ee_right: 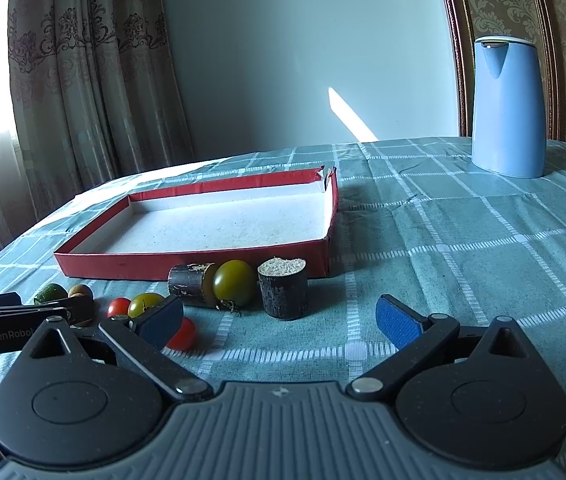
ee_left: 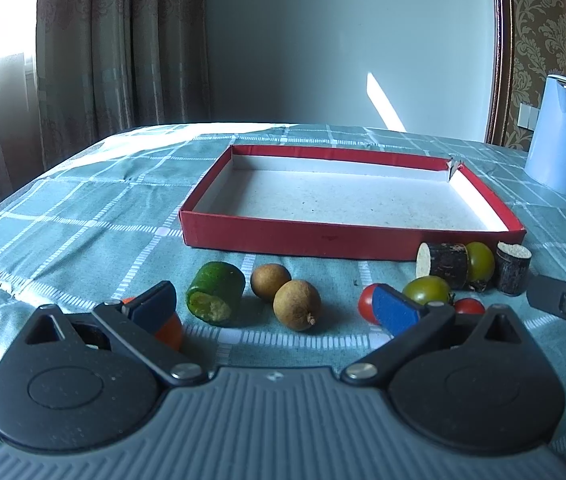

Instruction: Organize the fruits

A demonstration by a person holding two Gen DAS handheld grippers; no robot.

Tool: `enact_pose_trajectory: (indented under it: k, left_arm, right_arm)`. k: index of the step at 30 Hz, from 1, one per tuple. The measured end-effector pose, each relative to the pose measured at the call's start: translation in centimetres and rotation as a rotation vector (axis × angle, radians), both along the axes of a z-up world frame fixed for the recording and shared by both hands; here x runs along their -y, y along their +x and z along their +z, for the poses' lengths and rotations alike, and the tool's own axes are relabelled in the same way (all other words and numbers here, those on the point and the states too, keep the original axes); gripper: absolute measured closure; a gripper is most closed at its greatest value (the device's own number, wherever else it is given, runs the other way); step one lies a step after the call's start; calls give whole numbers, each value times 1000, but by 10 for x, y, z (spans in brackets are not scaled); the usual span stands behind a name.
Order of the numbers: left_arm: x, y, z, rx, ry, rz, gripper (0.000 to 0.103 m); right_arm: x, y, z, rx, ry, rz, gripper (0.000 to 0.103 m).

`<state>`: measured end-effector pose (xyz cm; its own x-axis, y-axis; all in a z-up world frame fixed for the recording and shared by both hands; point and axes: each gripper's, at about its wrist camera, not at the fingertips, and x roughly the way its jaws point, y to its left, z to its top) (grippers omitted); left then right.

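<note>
A table with a green checked cloth (ee_left: pixel 83 216) carries everything here. A flat red box (ee_left: pixel 347 236) lies in the middle of the table, and its white inside is bare. All the fruit sits on the cloth along the near side of the box, none of it in the box.

The left gripper (ee_left: pixel 275 304) is low over the near edge of the table with its jaws spread wide and nothing between them. In front of it lie a green cucumber piece (ee_left: pixel 215 298) and two brown longans (ee_left: pixel 283 292) that touch each other. An orange fruit (ee_left: pixel 169 330) peeks out behind its left finger, mostly hidden. A red tomato (ee_left: pixel 365 306) sits just behind its right finger.

Toward the near right corner of the box are a dark cane piece lying on its side (ee_right: pixel 191 290), a big green tomato (ee_right: pixel 235 288) touching it, and a dark cane piece standing up (ee_right: pixel 283 288). Closer to the table's near edge are a smaller green tomato (ee_right: pixel 145 304) and two more small red tomatoes (ee_right: pixel 183 334).

The right gripper (ee_right: pixel 279 324) is also open wide and holds nothing. It is near the standing cane piece.

A blue kettle (ee_right: pixel 509 108) stands at the far right side of the table, well apart from the fruit. Curtains (ee_right: pixel 83 80) hang behind the table's left side.
</note>
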<state>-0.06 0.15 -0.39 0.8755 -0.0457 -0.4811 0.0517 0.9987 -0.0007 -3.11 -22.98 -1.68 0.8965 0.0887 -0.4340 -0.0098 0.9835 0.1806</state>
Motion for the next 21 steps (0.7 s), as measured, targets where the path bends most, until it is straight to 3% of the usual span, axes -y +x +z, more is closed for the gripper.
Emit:
enact_pose_trajectory:
  k: [21]
  left_arm:
    - [-2, -2, 0, 10, -20, 5, 0]
  right_arm:
    - [-1, 1, -1, -8, -7, 0, 0]
